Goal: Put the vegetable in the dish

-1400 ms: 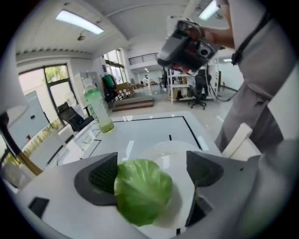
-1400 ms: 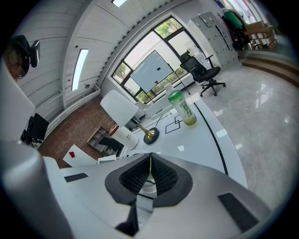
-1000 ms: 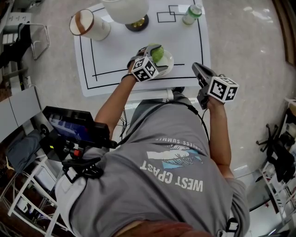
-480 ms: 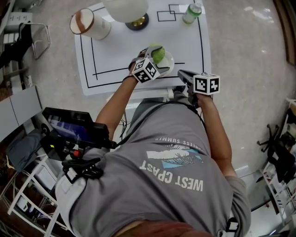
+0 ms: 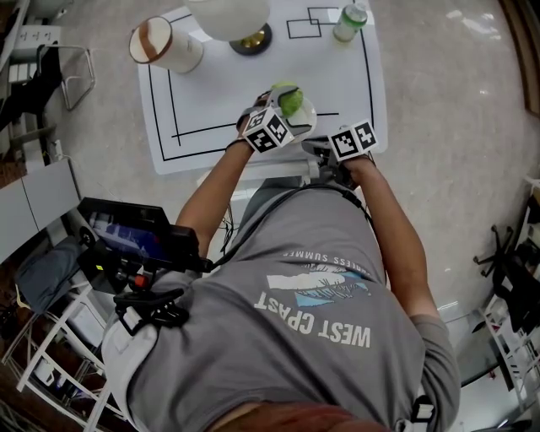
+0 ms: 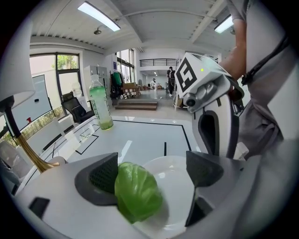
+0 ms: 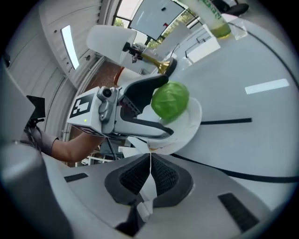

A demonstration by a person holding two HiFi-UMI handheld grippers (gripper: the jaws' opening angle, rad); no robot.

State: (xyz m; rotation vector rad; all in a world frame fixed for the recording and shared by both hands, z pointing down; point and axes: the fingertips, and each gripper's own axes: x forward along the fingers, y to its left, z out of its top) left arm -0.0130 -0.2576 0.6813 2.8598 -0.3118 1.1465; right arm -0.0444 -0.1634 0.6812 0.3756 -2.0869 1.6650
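Observation:
A green cabbage-like vegetable (image 5: 289,101) (image 6: 138,191) (image 7: 170,100) rests on a small white dish (image 5: 310,116) (image 6: 177,179) (image 7: 190,122) at the near edge of the white mat. My left gripper (image 5: 285,93) (image 6: 154,175) is open around it: the vegetable leans on the left pad and a wide gap separates it from the right pad. My right gripper (image 5: 315,148) (image 7: 149,161) is shut, with its tips at the dish's near rim, just right of the left gripper. A thin white strip shows between its pads.
A white mat with black lines (image 5: 202,93) covers the small table. At the back stand a white lamp (image 5: 229,17), a lying cup with a brown band (image 5: 164,46) and a green bottle (image 5: 350,24) (image 6: 100,105). The table's near edge is right below the dish.
My right gripper has swung in from the right to the dish's near rim. The left gripper has stayed around the vegetable on the dish.

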